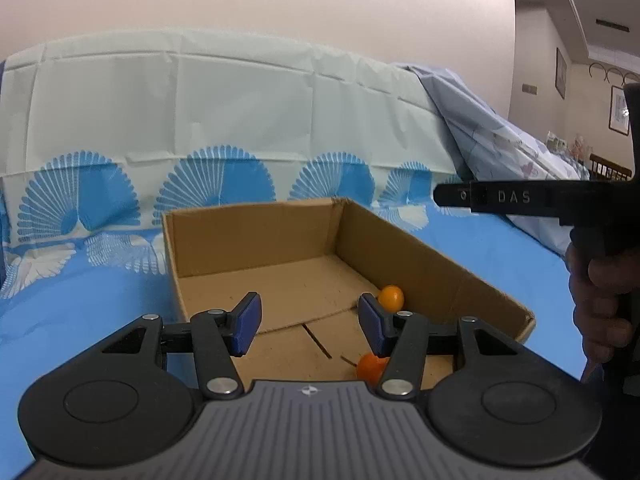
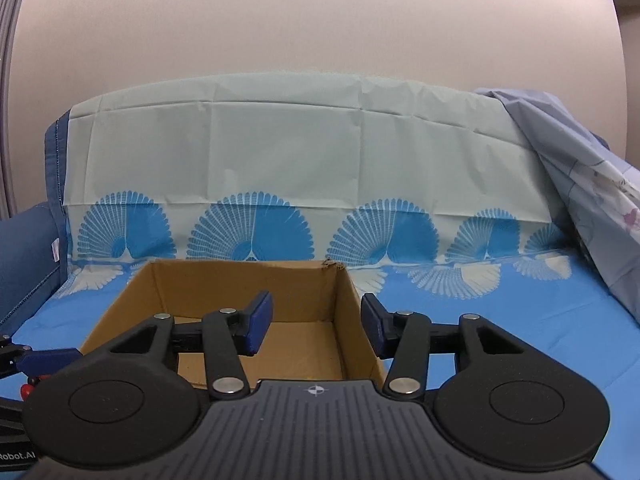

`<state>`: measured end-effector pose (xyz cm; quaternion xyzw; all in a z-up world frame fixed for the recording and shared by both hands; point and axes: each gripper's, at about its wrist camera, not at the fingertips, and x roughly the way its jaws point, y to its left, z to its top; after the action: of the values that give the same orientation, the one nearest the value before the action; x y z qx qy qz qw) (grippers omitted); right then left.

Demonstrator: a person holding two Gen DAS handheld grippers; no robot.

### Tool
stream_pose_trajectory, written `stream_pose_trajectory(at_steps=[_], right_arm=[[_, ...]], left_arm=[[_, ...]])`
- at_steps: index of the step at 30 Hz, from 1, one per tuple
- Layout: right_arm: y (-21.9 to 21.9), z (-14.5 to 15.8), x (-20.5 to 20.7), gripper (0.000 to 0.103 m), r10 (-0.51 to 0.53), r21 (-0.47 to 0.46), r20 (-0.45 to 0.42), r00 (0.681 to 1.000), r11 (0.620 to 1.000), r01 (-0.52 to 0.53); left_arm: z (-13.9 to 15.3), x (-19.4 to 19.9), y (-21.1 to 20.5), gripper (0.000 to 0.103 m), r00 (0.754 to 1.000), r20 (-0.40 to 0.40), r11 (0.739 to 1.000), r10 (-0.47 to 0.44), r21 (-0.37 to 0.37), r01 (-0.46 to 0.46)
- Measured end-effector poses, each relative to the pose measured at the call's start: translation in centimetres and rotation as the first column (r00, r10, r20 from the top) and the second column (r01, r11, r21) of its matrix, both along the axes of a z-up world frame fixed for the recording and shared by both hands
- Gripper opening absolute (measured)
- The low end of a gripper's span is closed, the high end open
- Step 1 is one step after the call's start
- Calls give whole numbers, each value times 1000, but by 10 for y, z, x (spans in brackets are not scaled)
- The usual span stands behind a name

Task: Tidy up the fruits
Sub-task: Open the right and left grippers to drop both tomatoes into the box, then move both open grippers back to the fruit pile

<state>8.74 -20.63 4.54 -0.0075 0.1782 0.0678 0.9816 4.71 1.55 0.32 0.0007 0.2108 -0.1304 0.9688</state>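
I have both tongs parted and empty over the cardboard box (image 1: pixel 256 240): the left gripper (image 1: pixel 310 324) above its floor, the right gripper (image 2: pixel 316 330) straddling its right wall. Two orange fruits (image 1: pixel 391 297) lie at the box's near right, so I judge this a drop-off step; next I must find more fruit, none showing clearly.

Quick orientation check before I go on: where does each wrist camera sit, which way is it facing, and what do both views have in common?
Left wrist: sits on the left gripper, looking forward and slightly down into the cardboard box holding two orange fruits; its jaws are open and empty, and the person's hand with the right gripper's black body shows at the right edge.
Right wrist: sits on the right gripper, jaws open and empty astride the box's right wall; the left gripper's finger tip peeks in at lower left.
Shared: the box, the blue fan-patterned cloth, the pale wall.
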Motion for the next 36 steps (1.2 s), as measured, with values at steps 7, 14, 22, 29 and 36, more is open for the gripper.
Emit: stream_pose_trajectory(at_steps=[7, 14, 22, 29, 36], right_arm=[[3, -1, -1, 52, -7, -10, 3, 1000, 1000, 7], [10, -1, -3, 52, -4, -25, 12, 1000, 1000, 4], [19, 7, -9, 52, -26, 126, 17, 1000, 992, 24], [64, 8, -19, 42, 68, 189, 29, 997, 979, -72], [123, 2, -28, 24, 233, 169, 21, 972, 957, -234]], left_arm=[[1, -5, 4, 56, 999, 43, 1000, 15, -9, -15], [3, -14, 3, 34, 997, 75, 999, 18, 28, -20], [29, -25, 37, 33, 994, 78, 995, 77, 60, -82], [96, -51, 93, 33, 971, 192, 982, 144, 94, -164], [78, -59, 152, 32, 944, 80, 946, 321, 6, -323]])
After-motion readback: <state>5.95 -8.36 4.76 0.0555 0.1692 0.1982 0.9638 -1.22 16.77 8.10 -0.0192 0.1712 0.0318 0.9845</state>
